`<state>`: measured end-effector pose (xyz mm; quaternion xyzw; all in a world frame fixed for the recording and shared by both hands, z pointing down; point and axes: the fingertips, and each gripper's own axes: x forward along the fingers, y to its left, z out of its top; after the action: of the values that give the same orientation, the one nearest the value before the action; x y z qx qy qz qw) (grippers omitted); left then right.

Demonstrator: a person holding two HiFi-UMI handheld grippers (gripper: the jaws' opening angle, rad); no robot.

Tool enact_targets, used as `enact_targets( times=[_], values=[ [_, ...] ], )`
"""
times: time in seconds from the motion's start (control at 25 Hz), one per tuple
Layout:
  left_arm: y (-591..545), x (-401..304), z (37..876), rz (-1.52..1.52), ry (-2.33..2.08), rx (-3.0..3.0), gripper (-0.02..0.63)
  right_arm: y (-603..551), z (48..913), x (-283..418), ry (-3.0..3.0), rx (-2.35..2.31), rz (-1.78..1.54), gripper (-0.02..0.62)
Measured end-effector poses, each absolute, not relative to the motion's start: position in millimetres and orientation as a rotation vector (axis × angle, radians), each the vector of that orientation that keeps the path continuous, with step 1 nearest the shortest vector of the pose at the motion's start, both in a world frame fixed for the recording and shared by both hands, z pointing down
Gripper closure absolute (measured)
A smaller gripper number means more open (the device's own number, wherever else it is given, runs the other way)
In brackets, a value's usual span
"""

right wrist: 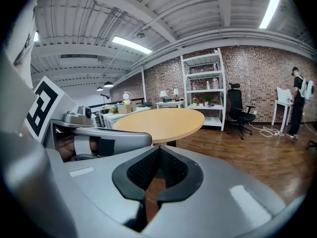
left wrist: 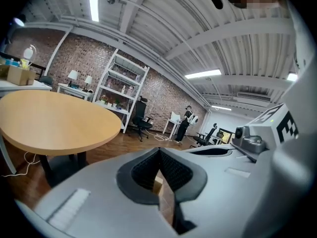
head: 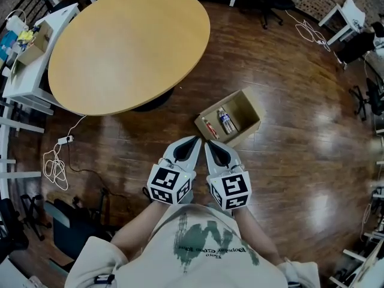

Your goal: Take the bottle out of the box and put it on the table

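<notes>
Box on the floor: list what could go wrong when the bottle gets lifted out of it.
Both the left tool and right tool are shut; unless one opens, it will likely just shove the bottle.
The bottle lies flat in the box beside a smaller red-and-white item, which might get pinched along.
The table stands apart from the box; a weak grip could drop it underway.

Wood floor (head: 300, 89): open cardboard box (head: 247, 132) just beside round table (head: 126, 41); white cable (head: 55, 167) near table's other side.
</notes>
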<state>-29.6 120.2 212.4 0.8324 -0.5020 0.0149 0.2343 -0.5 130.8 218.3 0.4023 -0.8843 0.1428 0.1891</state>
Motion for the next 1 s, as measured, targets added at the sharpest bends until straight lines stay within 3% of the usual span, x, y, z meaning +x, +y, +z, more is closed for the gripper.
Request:
enact_targets(
  times=[0.56, 1.0],
  values=[
    [81, -51, 218, 0.016, -1.326, 2.289, 0.606, 86, 218, -24, -2.436, 1.200, 0.373, 0.595],
    [40, -40, 231, 0.067, -1.367, 2.251, 0.606, 40, 230, -2, -2.458, 1.231, 0.429, 0.595]
  ],
)
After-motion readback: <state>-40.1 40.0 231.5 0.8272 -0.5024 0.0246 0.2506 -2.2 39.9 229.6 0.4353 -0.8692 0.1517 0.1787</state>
